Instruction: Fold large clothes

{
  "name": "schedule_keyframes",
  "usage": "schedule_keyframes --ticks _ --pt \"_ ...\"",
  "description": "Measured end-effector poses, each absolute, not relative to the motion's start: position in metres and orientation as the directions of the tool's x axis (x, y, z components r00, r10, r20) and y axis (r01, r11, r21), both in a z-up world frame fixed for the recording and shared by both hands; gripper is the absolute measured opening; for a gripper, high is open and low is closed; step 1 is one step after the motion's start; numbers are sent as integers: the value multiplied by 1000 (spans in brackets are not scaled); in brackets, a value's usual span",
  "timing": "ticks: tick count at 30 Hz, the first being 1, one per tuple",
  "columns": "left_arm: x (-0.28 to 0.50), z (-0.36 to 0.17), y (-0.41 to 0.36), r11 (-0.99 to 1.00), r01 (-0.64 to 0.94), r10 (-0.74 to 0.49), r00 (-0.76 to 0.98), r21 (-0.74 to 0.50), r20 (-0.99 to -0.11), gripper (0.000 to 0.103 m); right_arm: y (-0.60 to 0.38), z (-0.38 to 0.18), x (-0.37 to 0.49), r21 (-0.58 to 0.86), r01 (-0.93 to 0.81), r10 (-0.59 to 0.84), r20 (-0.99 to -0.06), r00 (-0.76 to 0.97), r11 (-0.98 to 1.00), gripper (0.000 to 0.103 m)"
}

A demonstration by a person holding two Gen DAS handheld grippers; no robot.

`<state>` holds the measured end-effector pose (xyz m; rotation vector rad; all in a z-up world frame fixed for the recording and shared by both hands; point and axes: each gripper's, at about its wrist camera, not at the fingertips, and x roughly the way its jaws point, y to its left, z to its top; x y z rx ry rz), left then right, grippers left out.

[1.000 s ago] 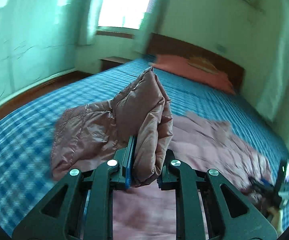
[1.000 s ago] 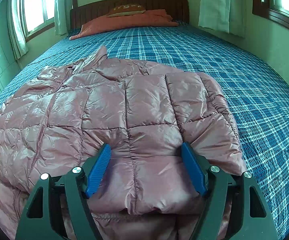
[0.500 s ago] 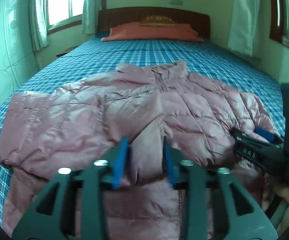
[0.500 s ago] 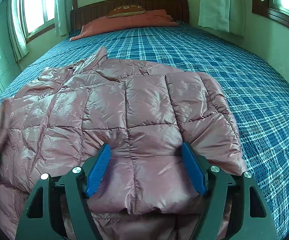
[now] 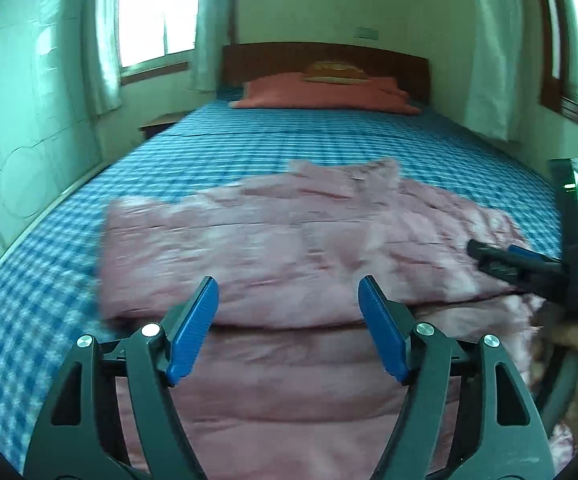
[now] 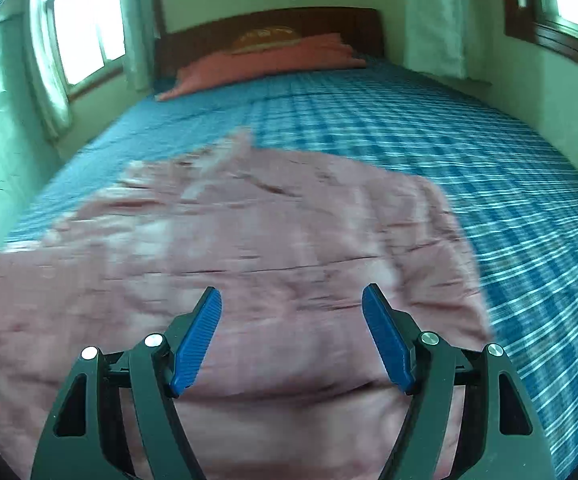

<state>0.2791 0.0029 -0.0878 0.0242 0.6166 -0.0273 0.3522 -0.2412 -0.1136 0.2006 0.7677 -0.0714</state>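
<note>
Checked bedspread (image 5: pixel 329 140) under puffy quilted pink jacket (image 5: pixel 289 240)

bed: wide, covered by a blue checked bedspread (image 5: pixel 329 136) that runs up to the headboard
headboard (image 5: pixel 325 54): dark wood, against the far wall
pillow (image 5: pixel 321 94): orange-red, lying across the head of the bed
cushion (image 5: pixel 335 72): small, yellowish, on top of the pillow
window (image 5: pixel 151 12): left wall, bright, wooden sill
curtains (image 5: pixel 493 48): pale, hanging beside the windows
nightstand (image 5: pixel 159 124): wooden, left of the bed
</note>
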Motion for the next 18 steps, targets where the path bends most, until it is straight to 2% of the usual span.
schedule_keyframes --ticks 6,11,13,14,15,16,18 --pt "271 -101 74 990 -124 136 788 62 -600 72 -180 -113 360 238 41 144 -710 689 971 72" --pt "268 -112 109 980 -185 192 761 77 -620 72 -146 -128 378 272 6 206 -743 637 962 72" --pt "271 -113 115 979 -192 194 752 72 -630 72 -139 -137 380 296 -17 247 -763 598 955 46" --pt "271 -114 117 979 -194 191 748 67 -635 72 -136 -139 381 311 -29 268 -764 587 950 26" --pt "272 -114 119 979 -195 190 747 63 -637 72 -136 -137 380 308 -31 266 -760 593 951 17" --pt "272 -114 121 979 -195 188 746 61 -638 72 -135 -135 378 302 -34 261 -756 600 953 13" --pt "274 -114 123 979 -195 186 748 57 -638 73 -142 -124 373 281 -32 237 -738 632 959 9"
